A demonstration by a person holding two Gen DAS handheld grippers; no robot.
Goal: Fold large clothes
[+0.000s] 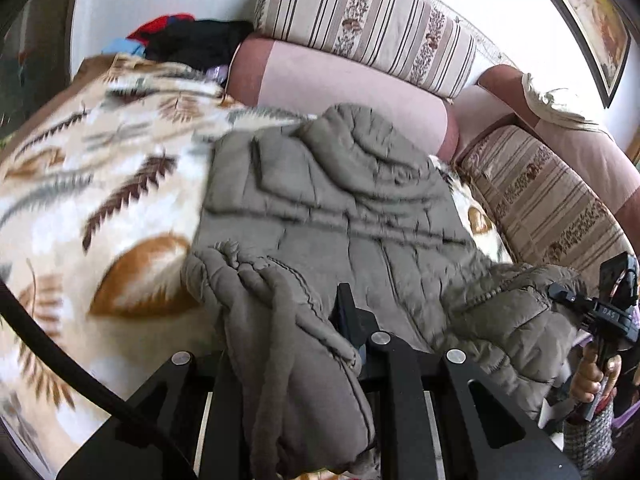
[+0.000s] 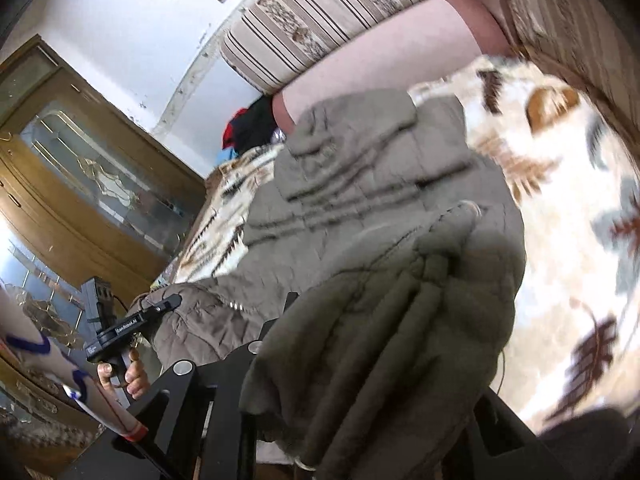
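A large grey-brown quilted jacket lies on a leaf-patterned blanket on a sofa. My left gripper is shut on a bunched edge of the jacket, which drapes over its fingers and hides the left one. The jacket also fills the right wrist view. My right gripper is shut on another bunched edge of it, and the fabric covers its fingers. Each gripper shows in the other's view, held by a hand: the right one and the left one.
Striped sofa cushions and pink bolsters line the back and right side. A pile of dark and red clothes sits at the sofa's far left. A wooden glass-door cabinet stands left in the right wrist view.
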